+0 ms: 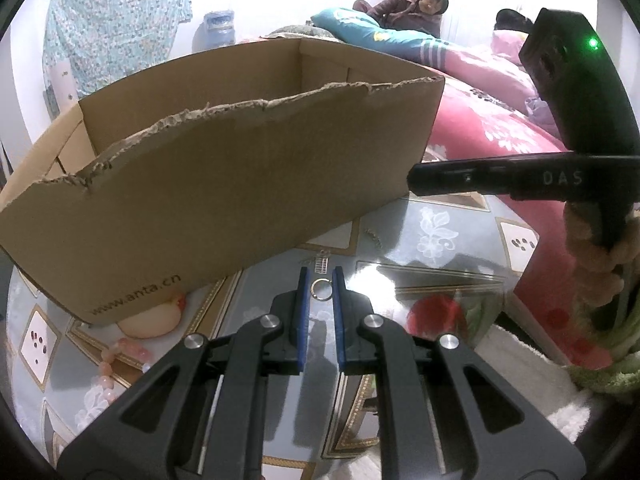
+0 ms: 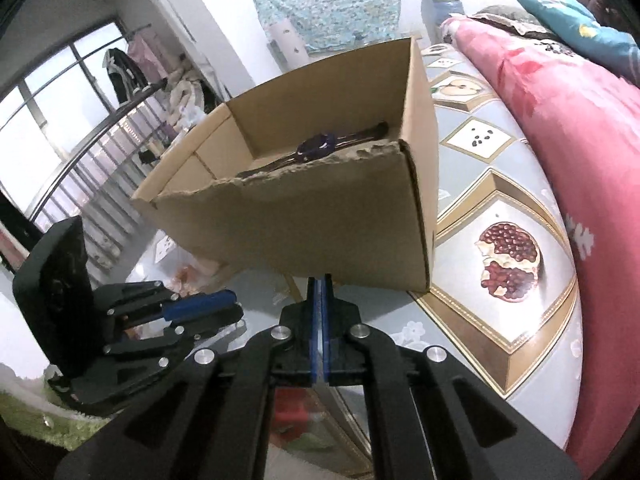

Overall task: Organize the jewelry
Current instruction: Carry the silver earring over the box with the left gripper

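Black linkage arms w/ silver pivot bolts fill foreground in both wrist views. Left gripper narrowly parted, blue pads either side of small metal ring; ring lies flat on glossy glass tabletop, pads not clearly pressing on it. Right gripper fully closed, blue pads together, nothing seen between. Tips near bottom front edge of cardboard box.

Box open-topped, front rim torn & ragged, "www.anta.cn" printed low on side. Inside: dark watch-like piece w/ strap, lying along floor.

Loose on table: short chain bit just beyond box corner, small beaded piece ahead of left tips, pink bead bracelet lower left near box. Fruit-print cloth under glass. Pink floral bedding right of table. Person sitting in far background.
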The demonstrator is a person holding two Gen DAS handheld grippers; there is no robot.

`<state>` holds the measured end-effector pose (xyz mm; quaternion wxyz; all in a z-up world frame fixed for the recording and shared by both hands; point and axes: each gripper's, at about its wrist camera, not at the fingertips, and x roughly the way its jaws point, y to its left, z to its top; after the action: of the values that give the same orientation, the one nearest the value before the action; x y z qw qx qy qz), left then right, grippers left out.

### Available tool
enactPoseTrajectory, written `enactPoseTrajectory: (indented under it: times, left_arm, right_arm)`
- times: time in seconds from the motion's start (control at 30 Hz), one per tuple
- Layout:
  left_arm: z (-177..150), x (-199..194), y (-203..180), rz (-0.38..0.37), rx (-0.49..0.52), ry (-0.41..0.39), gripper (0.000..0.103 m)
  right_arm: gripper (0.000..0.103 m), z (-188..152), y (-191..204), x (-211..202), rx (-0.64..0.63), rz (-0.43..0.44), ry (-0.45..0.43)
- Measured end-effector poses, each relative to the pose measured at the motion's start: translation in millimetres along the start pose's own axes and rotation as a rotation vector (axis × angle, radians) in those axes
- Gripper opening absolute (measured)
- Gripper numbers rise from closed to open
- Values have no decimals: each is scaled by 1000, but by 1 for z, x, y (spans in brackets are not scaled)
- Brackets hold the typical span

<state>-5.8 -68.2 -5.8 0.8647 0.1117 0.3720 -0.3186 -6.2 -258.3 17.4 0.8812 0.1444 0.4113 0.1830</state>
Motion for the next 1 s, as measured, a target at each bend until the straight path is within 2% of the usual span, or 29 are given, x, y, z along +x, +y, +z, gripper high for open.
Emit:
enactPoseTrajectory:
  times: [0.1,0.27,0.47,0.6,0.67,0.77,1.0]
  left_arm:
    - [-1,-3,-1,1,5,-2,10]
    - [-1,-4,-2,4,6,-4,10]
    - [0,-4,-1,2,2,0,10]
    - [1,-2,1,0,-3,3,10]
    - [0,-1,3,-1,-6,2,10]
    - [1,0,4,-2,-13,1,10]
    - [0,-2,7,-1,-13,-6,10]
  right_arm:
    - [4,-2,9,3,-42,1,26]
    - [15,-9,19,23,-128,-74,92]
    - [15,-13,30,46,-218,-149,120]
    - [15,-14,42,55,-303,-210,108]
    - [5,-13,43,56,-308,-202,115]
    - [3,-12,42,54,-287,-184,122]
    - [1,-3,11,28,-86,-45,76]
